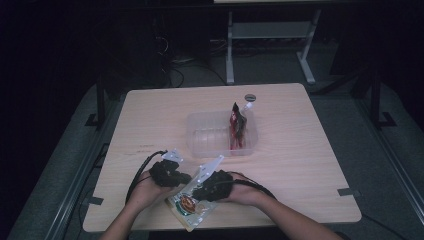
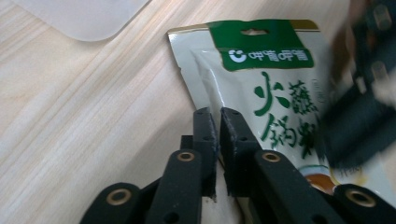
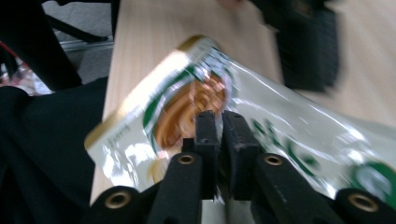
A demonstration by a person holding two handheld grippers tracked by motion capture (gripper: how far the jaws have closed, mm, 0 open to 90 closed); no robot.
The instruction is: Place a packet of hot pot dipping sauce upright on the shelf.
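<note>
A white and green sauce packet [image 1: 191,206] with gold edges lies near the table's front edge, between the two hands. In the left gripper view my left gripper [image 2: 218,114] hovers over the left edge of the packet [image 2: 266,93], its jaws a narrow slit apart with nothing seen pinched. In the right gripper view my right gripper [image 3: 218,116] sits over the packet's [image 3: 196,98] printed end, jaws likewise a slit apart. From above, the left gripper [image 1: 186,177] and right gripper [image 1: 196,192] point at each other over the packet.
A clear plastic container [image 1: 202,131] stands mid-table with a red packet [image 1: 237,129] upright inside; its corner [image 2: 84,18] is close ahead of the left gripper. A small round object [image 1: 250,97] lies behind it. The table's front edge [image 1: 280,221] is close.
</note>
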